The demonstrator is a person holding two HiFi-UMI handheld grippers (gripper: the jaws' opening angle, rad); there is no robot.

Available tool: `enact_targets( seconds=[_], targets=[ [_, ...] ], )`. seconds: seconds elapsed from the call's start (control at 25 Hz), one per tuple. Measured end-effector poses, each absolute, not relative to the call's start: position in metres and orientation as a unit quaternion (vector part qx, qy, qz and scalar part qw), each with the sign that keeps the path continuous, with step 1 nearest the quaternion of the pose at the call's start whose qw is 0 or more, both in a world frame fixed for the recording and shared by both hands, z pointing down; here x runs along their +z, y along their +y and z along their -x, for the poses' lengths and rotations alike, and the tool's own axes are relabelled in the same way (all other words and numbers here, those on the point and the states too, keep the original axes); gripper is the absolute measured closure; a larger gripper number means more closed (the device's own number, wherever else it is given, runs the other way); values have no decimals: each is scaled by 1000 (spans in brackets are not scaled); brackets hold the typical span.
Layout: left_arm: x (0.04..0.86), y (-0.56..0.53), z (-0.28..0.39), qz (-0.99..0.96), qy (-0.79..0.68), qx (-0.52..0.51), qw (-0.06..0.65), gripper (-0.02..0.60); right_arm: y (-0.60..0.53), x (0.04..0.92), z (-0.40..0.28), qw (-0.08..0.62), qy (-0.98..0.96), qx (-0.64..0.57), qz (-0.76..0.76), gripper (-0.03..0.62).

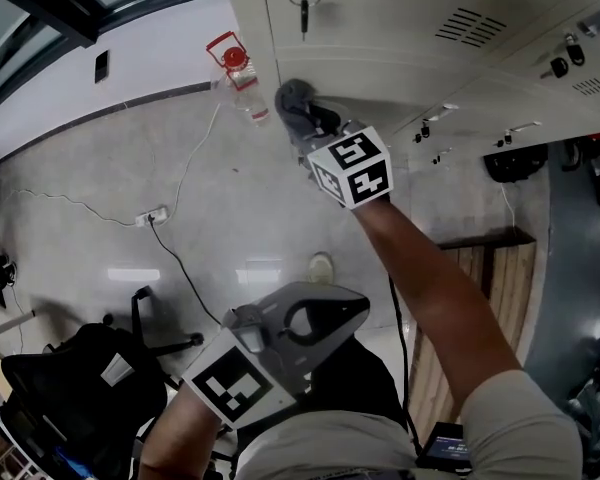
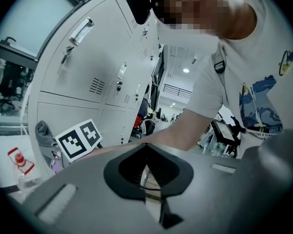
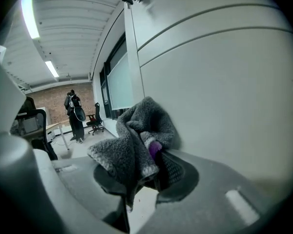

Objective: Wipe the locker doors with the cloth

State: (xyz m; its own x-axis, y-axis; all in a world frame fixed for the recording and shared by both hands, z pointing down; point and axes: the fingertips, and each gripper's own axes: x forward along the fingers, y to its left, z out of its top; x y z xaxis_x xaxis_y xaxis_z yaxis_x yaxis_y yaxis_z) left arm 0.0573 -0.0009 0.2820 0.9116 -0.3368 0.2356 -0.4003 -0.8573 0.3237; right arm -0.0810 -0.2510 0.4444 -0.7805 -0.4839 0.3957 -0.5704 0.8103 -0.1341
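Can't see the right gripper (image 3: 147,167) tips, the cloth (image 3: 136,130) bunches over them, and the locker door (image 1: 400,23) runs off the top edge.

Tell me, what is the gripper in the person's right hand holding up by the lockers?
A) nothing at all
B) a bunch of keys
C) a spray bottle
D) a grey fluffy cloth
D: the right gripper has its jaws closed on a grey fluffy cloth, held close to the locker door.
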Motion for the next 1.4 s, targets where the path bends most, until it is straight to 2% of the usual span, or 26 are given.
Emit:
enact_targets(
  seconds=[0.16, 0.32, 0.76, 0.96, 1.12, 1.4],
  targets=[
    [285, 0, -61, -961, -184, 85, 187, 577, -246, 447, 86, 178, -938, 131, -265, 490],
    [286, 1, -66, -964, -170, 87, 185, 578, -233, 445, 61, 175, -939, 128, -268, 488],
    [291, -1, -94, -972, -127, 86, 180, 577, -250, 457, -95, 173, -890, 143, -397, 489],
    [301, -2, -110, -971, -94, 73, 205, 578, -269, 471, -141, 180, -866, 151, -442, 490],
    [333, -16, -107, -961, -89, 61, 254, 577, -279, 483, -154, 183, -856, 163, -455, 490],
    [395, -45, -81, -946, -122, 88, 286, 577, -289, 501, -143, 199, -858, 169, -442, 490]
  ],
)
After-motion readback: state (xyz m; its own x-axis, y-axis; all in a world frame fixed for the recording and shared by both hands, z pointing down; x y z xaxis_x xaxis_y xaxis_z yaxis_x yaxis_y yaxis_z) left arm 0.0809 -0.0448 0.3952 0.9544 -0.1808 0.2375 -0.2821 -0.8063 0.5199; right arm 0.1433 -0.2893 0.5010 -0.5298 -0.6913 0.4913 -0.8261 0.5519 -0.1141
